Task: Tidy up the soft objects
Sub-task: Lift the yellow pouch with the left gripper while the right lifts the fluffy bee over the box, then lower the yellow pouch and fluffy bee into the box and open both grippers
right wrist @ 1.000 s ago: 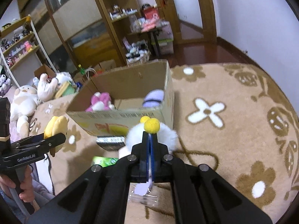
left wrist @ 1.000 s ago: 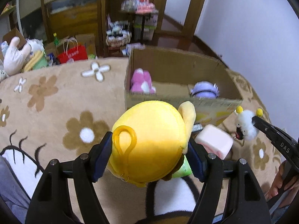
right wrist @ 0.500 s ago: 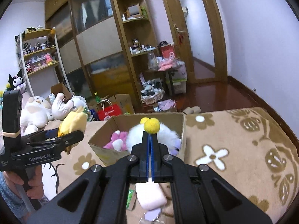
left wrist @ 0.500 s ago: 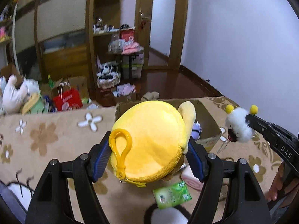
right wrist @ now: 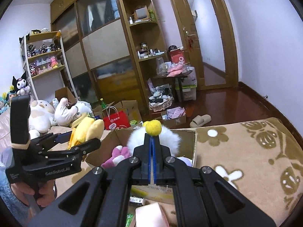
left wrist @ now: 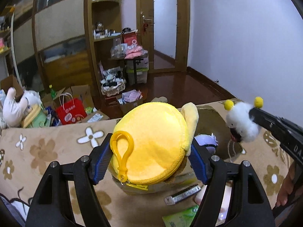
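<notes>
Over the last second both held toys had been lifted off the flowered carpet (left wrist: 47, 151) and carried up and forward. A second earlier the cardboard box (right wrist: 189, 132) was seen from close above, with its front wall filling the middle of the left wrist view. By this moment the room beyond had come into sight, and the box lay lower and largely hidden behind the yellow plush pouch (left wrist: 151, 143).

The pouch was clamped between the blue-padded fingers (left wrist: 102, 158) of the left gripper (left wrist: 149, 162), which were spread fairly wide around its round body; its yellow clip loop (left wrist: 121, 149) hung at the near left. The white fluffy bee toy (left wrist: 241, 124), with its two yellow pom-poms, was pinched at its back by the right gripper (right wrist: 152, 160), whose fingers were drawn almost together on it.

In the right wrist view the bee toy was seen held over the near part of the open box, where a pink plush (right wrist: 117, 156) and a pale purple plush (left wrist: 206, 141) already lay. The pouch was held just left of the box's near left corner, not yet over the opening.

This was judged to be the carry stage: neither toy had been released. A pink soft block (right wrist: 149, 215), a green packet (left wrist: 180, 217) and a narrow strip-like item (left wrist: 182, 193) were left on the carpet just in front of the box, so more collecting appeared to be outstanding.
</notes>
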The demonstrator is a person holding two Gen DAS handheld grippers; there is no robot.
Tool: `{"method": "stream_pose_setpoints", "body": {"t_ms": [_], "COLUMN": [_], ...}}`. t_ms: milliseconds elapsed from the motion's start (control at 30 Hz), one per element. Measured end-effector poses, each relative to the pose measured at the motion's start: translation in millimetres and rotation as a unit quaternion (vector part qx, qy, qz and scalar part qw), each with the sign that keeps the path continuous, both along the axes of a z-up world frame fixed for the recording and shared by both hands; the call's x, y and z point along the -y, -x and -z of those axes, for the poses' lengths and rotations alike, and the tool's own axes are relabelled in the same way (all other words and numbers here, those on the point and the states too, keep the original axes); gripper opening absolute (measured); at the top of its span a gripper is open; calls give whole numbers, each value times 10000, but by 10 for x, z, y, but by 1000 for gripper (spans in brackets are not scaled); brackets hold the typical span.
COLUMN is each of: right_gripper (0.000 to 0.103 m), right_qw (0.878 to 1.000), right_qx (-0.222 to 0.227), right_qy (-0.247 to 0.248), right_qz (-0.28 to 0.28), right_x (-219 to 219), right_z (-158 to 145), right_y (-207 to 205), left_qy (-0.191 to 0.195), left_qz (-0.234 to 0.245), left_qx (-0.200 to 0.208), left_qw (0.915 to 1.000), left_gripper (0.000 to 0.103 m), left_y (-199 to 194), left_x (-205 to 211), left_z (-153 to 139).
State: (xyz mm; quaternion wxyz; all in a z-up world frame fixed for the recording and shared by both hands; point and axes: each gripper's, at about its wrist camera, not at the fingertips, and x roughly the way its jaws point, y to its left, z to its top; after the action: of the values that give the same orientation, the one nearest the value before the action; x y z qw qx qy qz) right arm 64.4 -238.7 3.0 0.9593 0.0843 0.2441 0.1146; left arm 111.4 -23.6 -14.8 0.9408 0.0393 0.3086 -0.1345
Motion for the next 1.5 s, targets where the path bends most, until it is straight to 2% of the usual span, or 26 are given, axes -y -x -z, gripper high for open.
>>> {"method": "stream_pose_setpoints", "body": {"t_ms": [200,333,533,667,833,1033,1267,1300,1367,1433,1500], "right_gripper": [2,2,3,3,4,5,9,10,20,42,50], "right_qw": [9998,9994,9975,9965,9958,9958,9955,9954,9951,9955,9960], "right_qx": [-129,-289,-667,-828,-912,-907,-939,-949,-975,-936,-875], "right_qy": [-5,18,-155,-86,-31,2,27,51,101,131,162], "right_qz": [-147,-211,-141,-107,-121,-150,-132,-132,-132,-84,-30], "right_x": [-31,-31,15,21,-12,-50,-48,-51,-61,-60,-59], "right_z": [131,265,515,643,692,675,663,660,655,641,605], "right_y": [-198,-307,-492,-554,-560,-500,-476,-468,-451,-413,-356], "left_qy": [-239,-86,-149,-148,171,420,170,144,113,64,-31], "left_qz": [-221,-384,-331,-273,-239,-205,-166,-171,-181,-212,-317], "left_qx": [-231,-593,-546,-522,-592,-645,-552,-567,-607,-655,-731], "left_qw": [9992,9975,9978,9982,9978,9968,9982,9981,9979,9976,9968], "left_gripper": [74,74,77,78,79,87,93,93,93,93,93], "left_y": [-314,-474,-464,-448,-461,-439,-404,-398,-388,-378,-348], "left_x": [-36,-149,-155,-147,-223,-264,-189,-183,-181,-191,-210], "left_z": [144,300,333,358,325,294,283,288,299,309,320]}}
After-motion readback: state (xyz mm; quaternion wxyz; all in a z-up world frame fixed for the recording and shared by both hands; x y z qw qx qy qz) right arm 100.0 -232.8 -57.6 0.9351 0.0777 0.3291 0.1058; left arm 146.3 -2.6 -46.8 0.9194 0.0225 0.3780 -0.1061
